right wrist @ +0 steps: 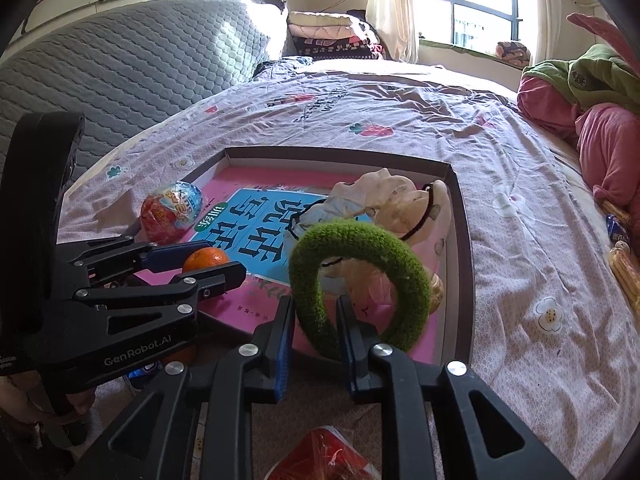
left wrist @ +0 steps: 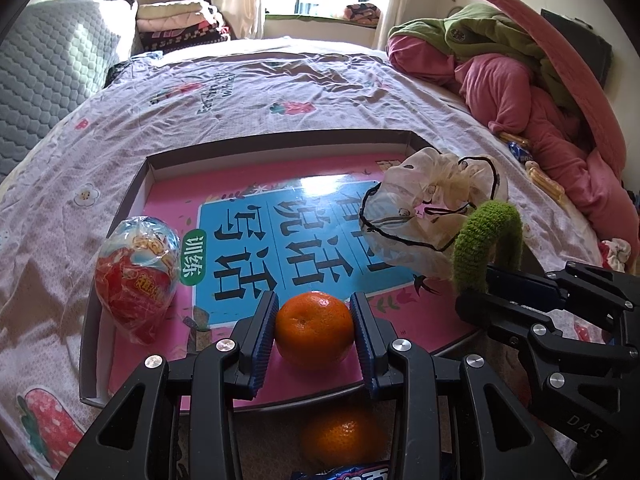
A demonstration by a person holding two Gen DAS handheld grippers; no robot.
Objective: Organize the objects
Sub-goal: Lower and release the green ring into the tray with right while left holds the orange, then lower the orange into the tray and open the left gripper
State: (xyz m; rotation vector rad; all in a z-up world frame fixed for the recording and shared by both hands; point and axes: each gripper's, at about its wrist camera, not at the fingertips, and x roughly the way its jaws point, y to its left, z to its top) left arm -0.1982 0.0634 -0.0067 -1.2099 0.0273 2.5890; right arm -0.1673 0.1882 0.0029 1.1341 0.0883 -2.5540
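- On the bed, a wrinkled floral sheet (left wrist: 280,92) is lying under everything, soft cotton with strawberry prints.
- Resting on that sheet, a shallow rectangular cardboard tray (left wrist: 280,138) is showing grey low walls, its long axis running left to right in the left wrist view.
- Inside it, a glossy pink book (left wrist: 168,208) with a blue title panel is lying flat, catching glare from the window.
- At the tray's far right corner, a sheer cream scrunchie (left wrist: 432,200) with black edging is sitting crumpled (ruffled and translucent).
- Just in front of it, a fuzzy green headband (right wrist: 360,276) is standing up as an arch, its open ends pointing down, one leg passing between the fingers of the right gripper (right wrist: 314,332); the blue ribbed pads are sitting close on either side, though a small gap is showing, so the hold looks loosened.
- At the tray's left edge, an egg-shaped snack packet (left wrist: 138,272) in crinkly red-and-blue plastic is lying tilted.
- Near the front of the tray, a round, dimpled orange (left wrist: 314,328) is being clamped by the left gripper (left wrist: 315,330), pads pressing both sides.
- Below the tray's front edge, a second orange (left wrist: 340,436) is lying on the bed.
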